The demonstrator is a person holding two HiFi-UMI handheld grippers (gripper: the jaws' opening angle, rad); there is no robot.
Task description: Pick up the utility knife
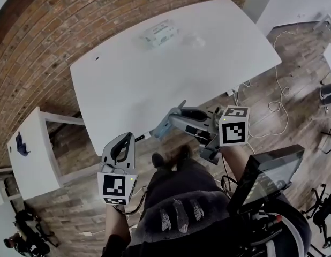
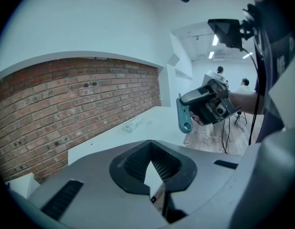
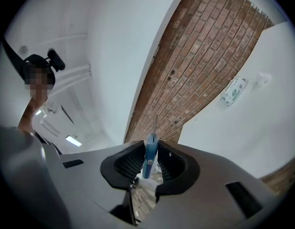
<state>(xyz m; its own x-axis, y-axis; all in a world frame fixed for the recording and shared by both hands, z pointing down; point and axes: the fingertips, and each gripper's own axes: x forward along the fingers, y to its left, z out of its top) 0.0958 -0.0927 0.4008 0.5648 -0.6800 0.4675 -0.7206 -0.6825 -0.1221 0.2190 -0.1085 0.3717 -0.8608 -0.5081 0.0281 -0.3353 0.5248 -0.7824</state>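
Note:
The utility knife [image 3: 148, 157] is a slim blue one, and my right gripper [image 3: 150, 165] is shut on its handle, with the thin blade pointing away past the fingertips. In the head view the knife [image 1: 161, 126] sticks out to the left of my right gripper [image 1: 174, 118], held in the air just off the white table's near edge. The left gripper view shows the teal knife [image 2: 184, 113] hanging from the right gripper [image 2: 205, 104]. My left gripper [image 1: 122, 139] is shut and empty, lower left of the knife; its pads [image 2: 159, 162] meet with nothing between them.
A white table [image 1: 155, 84] stands against a brick wall [image 1: 58, 20]; a white and green packet [image 1: 160, 33] lies on its far side. A white shelf [image 1: 29, 154] stands at the left. Cables [image 1: 278, 103] trail over the wooden floor at the right, near a black screen [image 1: 267, 173].

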